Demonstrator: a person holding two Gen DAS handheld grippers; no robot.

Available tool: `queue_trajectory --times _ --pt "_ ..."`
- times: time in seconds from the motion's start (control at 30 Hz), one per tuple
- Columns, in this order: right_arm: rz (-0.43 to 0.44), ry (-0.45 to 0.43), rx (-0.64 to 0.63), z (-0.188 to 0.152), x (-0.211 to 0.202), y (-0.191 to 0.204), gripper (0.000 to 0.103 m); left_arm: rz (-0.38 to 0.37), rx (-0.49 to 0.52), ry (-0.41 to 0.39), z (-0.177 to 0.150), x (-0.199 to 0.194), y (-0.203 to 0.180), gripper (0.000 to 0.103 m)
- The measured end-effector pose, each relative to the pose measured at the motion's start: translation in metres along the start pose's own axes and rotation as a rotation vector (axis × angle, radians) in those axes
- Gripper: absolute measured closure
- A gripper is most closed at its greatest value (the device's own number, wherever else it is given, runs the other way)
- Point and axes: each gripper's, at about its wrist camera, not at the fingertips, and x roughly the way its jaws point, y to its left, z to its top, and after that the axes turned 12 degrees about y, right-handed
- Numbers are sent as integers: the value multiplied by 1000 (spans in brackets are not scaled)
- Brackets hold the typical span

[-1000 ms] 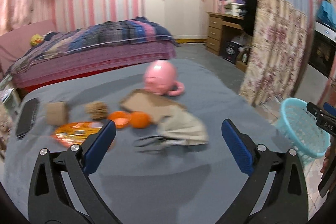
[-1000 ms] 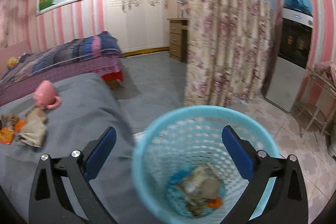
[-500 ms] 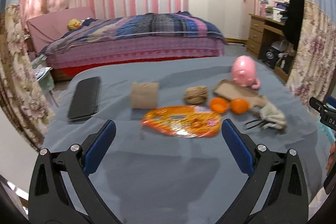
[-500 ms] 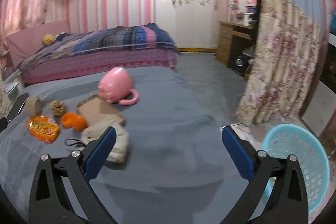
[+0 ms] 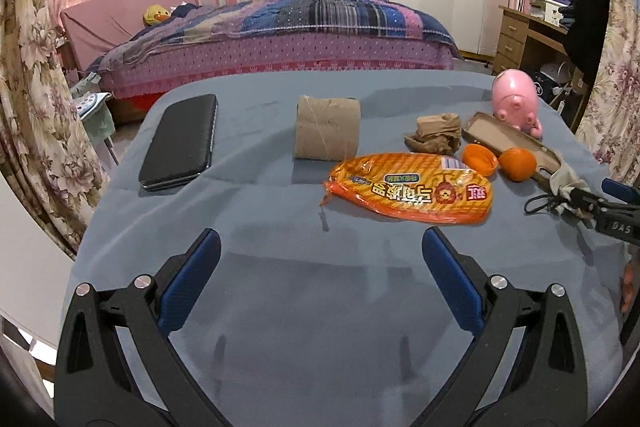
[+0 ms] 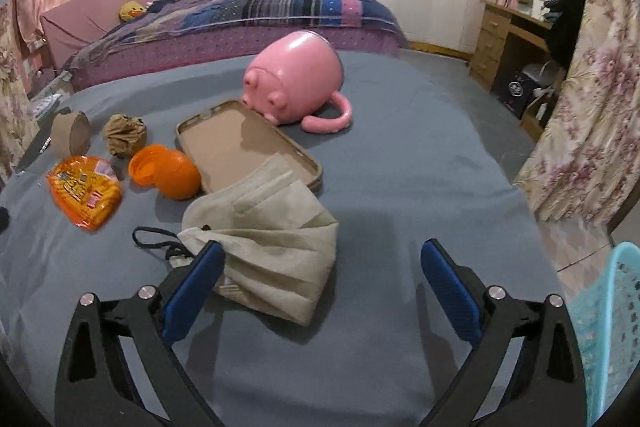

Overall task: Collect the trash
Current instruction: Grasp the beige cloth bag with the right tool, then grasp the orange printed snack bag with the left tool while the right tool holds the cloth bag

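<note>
Pink-striped walls and a quilted bed stood behind a table draped in grey cloth, where the rubbish lay scattered. Nearest it, the right gripper hung low over the cloth with its jaws spread wide and nothing between them; its left fingertip was right at the near edge of a used face mask, though contact could not be judged. The mask lay crumpled, its black ear loop trailing to the left and its far edge resting on a brown phone case. Beyond that sat an orange peel, a ball of brown paper, an orange snack wrapper and a cardboard tube, with an overturned pink mug against the case. The blue waste basket waited off the table's right edge.

The left gripper was likewise spread and empty, hovering short of the wrapper, with a black phone well off to its left.

The mask looked like the next pick. To take it cleanly, the right gripper should shift left so both fingers straddle the bunched folds — not the loop — press down into the cloth, close firmly, and lift clear of the case before swinging to the basket. Soft fabric could slip from a shallow pinch.
</note>
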Motion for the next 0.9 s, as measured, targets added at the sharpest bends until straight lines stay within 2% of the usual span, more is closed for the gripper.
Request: queue_trajectory --times 0.1,0.2,0.23,0.3,0.47,0.6,0.67,0.77,0.8,0.83,0.87,0.9 --pt "47 22 -25 1 5 4 40 -9 -7 13 5 8 -3 6" --pt "66 14 -63 0 3 12 56 -28 -17 32 12 16 -7 6" --pt "69 4 -72 -1 1 14 58 -33 -19 37 13 18 -8 6" --pt "77 -10 -75 -3 -4 14 71 -45 -22 50 18 24 -11 6" --pt "89 -33 -54 -4 -15 6 76 -19 -19 103 32 46 -14 6" --pt "60 -42 -62 -4 -19 2 76 -65 -71 143 44 63 -5 8" --pt "43 -46 -70 -5 -21 2 76 -97 -77 172 48 72 -3 21" --pt "37 -57 -67 -3 -23 -1 76 -90 -56 170 48 73 -8 41" --pt "37 -62 -65 -3 -25 -2 76 -103 -36 164 48 71 -11 56" --pt "37 -65 -63 -4 -26 -3 76 -102 -14 158 46 70 -16 64" --pt "37 -67 -61 -4 -26 -4 76 -93 -6 153 46 69 -18 65" --pt "37 -70 -60 -4 -27 -5 76 -85 5 141 45 66 -21 72"
